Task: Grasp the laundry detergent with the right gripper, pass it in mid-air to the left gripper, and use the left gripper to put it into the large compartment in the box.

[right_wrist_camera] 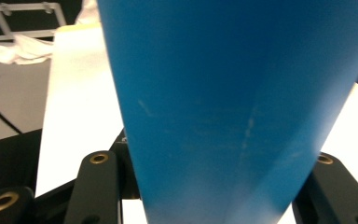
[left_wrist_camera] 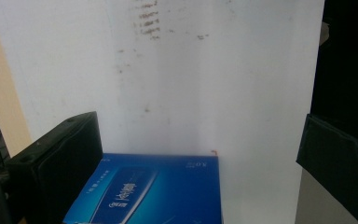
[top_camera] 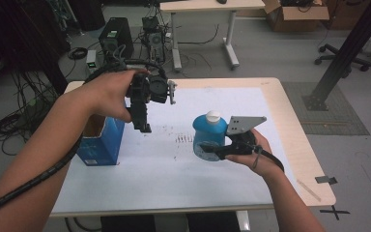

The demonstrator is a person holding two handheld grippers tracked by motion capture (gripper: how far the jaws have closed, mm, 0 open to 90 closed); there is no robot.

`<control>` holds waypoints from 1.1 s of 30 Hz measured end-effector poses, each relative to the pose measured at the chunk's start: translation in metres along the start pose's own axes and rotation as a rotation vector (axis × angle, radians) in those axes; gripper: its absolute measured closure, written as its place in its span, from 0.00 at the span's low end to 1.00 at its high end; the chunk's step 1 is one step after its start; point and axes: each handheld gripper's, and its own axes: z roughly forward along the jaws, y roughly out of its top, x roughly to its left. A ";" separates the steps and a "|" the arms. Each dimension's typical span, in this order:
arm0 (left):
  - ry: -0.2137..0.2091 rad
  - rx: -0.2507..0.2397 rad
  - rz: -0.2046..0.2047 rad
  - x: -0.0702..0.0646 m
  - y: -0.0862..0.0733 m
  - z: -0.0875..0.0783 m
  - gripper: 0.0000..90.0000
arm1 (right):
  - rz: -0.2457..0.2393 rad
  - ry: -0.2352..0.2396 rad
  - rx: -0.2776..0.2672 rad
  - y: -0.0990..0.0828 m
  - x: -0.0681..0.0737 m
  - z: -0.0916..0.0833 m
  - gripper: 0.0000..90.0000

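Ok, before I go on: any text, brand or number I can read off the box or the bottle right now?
Blue box: white lettering on its top face, upside down in the left gripper view and too blurred to read.
Blue box, small print near its top edge: too small to read.
Blue bottle: a pale label patch low on its front, too small to read.
Nothing else carries readable text.
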 end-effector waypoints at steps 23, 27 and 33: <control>-0.022 -0.009 0.009 -0.007 0.015 0.003 0.00 | -0.045 0.159 -0.030 0.004 0.001 0.031 0.51; -0.029 -0.008 0.013 -0.010 0.019 0.005 0.00 | -0.051 0.167 -0.028 0.005 0.003 0.037 0.51; -0.031 -0.005 0.027 -0.013 0.021 0.006 0.00 | -0.054 0.193 -0.035 0.006 0.008 0.047 0.51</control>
